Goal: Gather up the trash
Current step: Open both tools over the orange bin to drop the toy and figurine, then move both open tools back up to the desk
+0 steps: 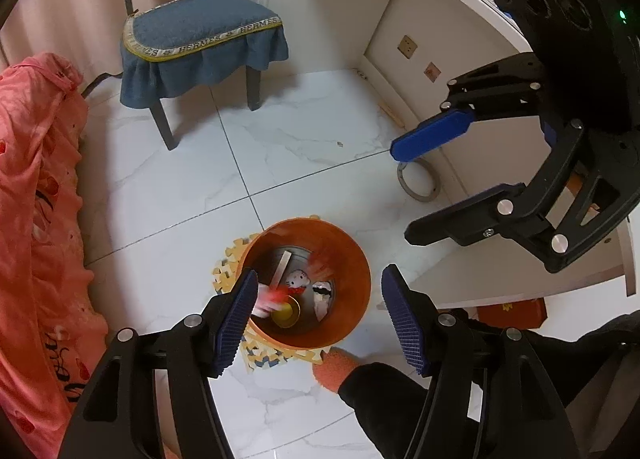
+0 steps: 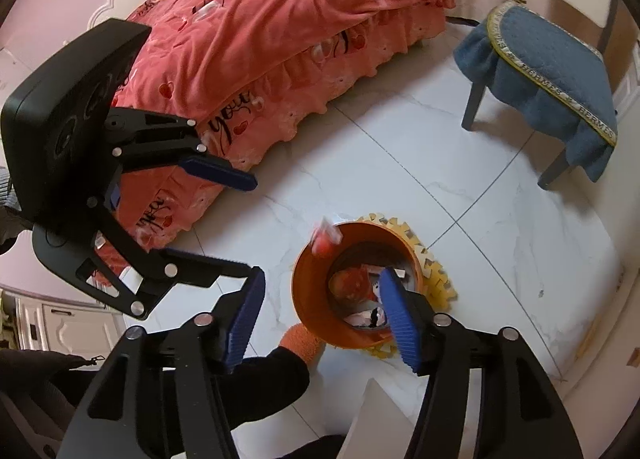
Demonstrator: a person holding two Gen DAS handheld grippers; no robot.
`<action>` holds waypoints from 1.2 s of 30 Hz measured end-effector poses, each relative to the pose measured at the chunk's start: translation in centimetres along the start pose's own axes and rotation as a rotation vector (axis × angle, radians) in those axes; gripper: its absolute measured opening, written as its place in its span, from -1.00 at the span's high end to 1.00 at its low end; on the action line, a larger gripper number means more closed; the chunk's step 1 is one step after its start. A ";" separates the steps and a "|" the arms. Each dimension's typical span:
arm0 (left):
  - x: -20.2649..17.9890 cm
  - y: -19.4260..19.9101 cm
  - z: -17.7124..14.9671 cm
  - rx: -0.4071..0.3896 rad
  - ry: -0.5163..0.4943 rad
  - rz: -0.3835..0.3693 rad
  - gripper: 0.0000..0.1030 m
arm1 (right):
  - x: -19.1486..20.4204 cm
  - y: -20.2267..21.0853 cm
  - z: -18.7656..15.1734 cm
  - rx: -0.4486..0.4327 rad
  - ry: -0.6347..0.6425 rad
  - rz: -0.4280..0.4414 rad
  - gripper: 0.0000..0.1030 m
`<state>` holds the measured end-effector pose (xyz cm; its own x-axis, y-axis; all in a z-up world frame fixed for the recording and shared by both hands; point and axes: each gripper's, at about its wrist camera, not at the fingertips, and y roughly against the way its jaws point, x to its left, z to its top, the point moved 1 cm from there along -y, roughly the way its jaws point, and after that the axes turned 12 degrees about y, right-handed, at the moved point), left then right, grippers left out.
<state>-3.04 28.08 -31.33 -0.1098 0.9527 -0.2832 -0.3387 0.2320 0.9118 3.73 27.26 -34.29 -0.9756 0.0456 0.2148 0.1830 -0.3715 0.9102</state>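
Trash, a blurred red-and-white wrapper [image 1: 267, 298], drops at the orange bin's [image 1: 352, 259] 9 o'clock rim, directly beneath the released left gripper [image 1: 316, 319]; right gripper [image 2: 320, 319] also gapes empty.

Home bedroom, bed [image 2: 280, 39], cushioned chair [image 1: 200, 39]

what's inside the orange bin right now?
Orange bin holds a Hello Kitty wrapper, a gold lid, a white wrapper and blurred red-white trash. Left gripper covers part.
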 end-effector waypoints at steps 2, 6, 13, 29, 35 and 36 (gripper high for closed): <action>0.0 0.2 0.1 0.001 0.002 0.001 -0.27 | 0.0 0.0 0.1 0.001 -0.002 0.002 -0.17; 0.1 0.2 0.4 0.002 0.011 0.002 -0.27 | 0.1 0.5 0.1 -0.007 -0.003 0.008 -0.17; -0.8 1.3 0.8 -0.003 0.007 0.020 -0.27 | 0.4 3.0 0.0 -0.034 -0.010 0.003 -0.17; -7.8 8.8 3.0 -0.124 -0.075 0.048 -0.48 | 3.2 16.5 -2.8 -0.218 -0.055 -0.040 -0.17; -12.5 10.8 3.9 -0.164 -0.157 0.065 -0.55 | 4.0 22.9 -6.1 -0.298 -0.094 -0.094 -0.18; -13.4 11.2 4.0 -0.172 -0.172 0.064 -0.55 | 4.1 24.1 -6.8 -0.309 -0.099 -0.105 -0.20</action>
<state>-1.56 18.69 -16.16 0.0196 0.9873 -0.1578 -0.4922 0.1469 0.8580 3.28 12.17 -13.93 -0.9679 0.1823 0.1730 0.0223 -0.6232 0.7817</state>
